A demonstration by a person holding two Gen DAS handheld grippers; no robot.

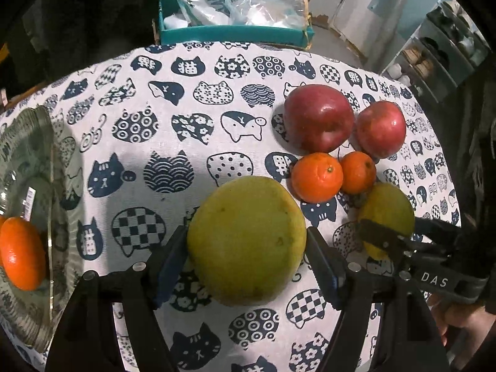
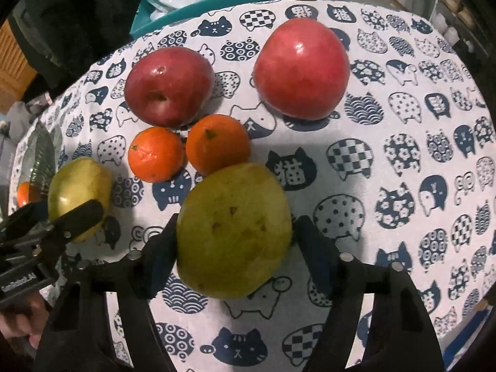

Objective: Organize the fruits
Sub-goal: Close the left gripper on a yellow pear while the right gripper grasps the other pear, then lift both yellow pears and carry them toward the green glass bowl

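Both grippers are working a green pear apiece. The left gripper (image 1: 246,255) is clamping its pear (image 1: 246,241), pads touching both flanks. The right gripper (image 2: 235,249) is bracketing the other pear (image 2: 234,231), its right pad apparently clear. Next: finishing that grip, then probably carrying toward the glass bowl (image 1: 46,142) at nine o'clock. Both pears are looking mottled

Both views bright at centre, dark toward the corners — heavy fisheye vignette, black at the rims. Tablecloth (image 1: 186,99) bulges and its far edge curves w/ lens distortion. White glare spots on the red apples (image 2: 302,68) and the tangerine (image 1: 21,252) at lower left (light from above, approx.). Soft grey shadows fall on the cloth below the fruit. Background at top is dim and slightly soft — edges smeared.
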